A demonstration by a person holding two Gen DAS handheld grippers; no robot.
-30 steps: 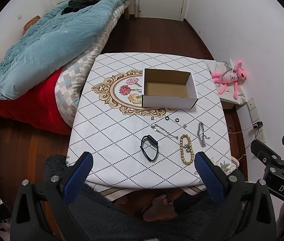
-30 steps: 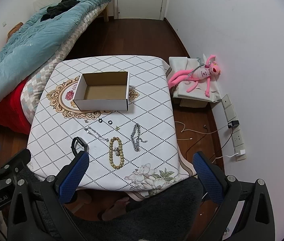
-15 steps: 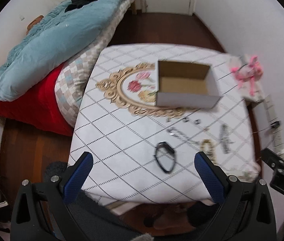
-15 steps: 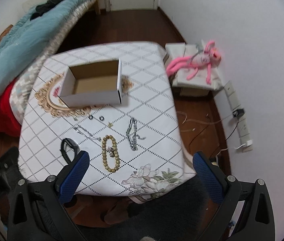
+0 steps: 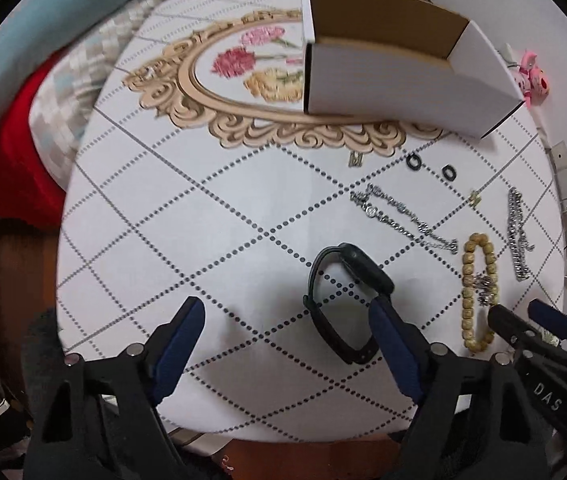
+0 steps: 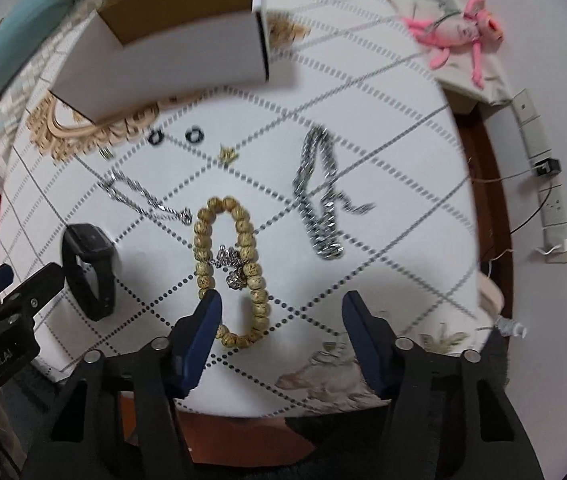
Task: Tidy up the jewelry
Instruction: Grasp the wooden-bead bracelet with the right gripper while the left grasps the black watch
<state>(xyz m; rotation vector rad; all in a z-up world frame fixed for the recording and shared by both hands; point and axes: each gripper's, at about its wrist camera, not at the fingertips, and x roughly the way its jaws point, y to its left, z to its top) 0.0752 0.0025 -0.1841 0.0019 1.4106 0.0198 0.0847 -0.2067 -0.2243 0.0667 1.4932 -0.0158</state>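
Both grippers had dropped much closer to the table [image 5: 131, 216] than a moment before, so the jewelry looked far bigger.

Far ahead of both grippers sat the open box [image 5: 403, 80], and nothing could be seen inside it. The left gripper [image 5: 287, 320] had its fingers spread wide, holding nothing. Its right finger sat right beside the black band [image 5: 343, 300], which lay mostly between the two fingers. If that finger came down on the band, it could push it away and the grip would miss.

The right gripper [image 6: 279, 316] was wide open too, and empty. The bead bracelet [image 6: 227, 268] lay just ahead of its left finger, with the near end of the loop reaching between the fingers. A small silver charm [image 6: 231, 268] rested on the beads, so a pinch there could drag both, or the round beads could roll out.

Further ahead, the thick silver chain [image 6: 319, 196] and the thin chain [image 6: 143, 200] could snag. The two black rings [image 6: 175, 136] and the tiny gold piece [image 6: 227, 155] were so small they could be knocked off.
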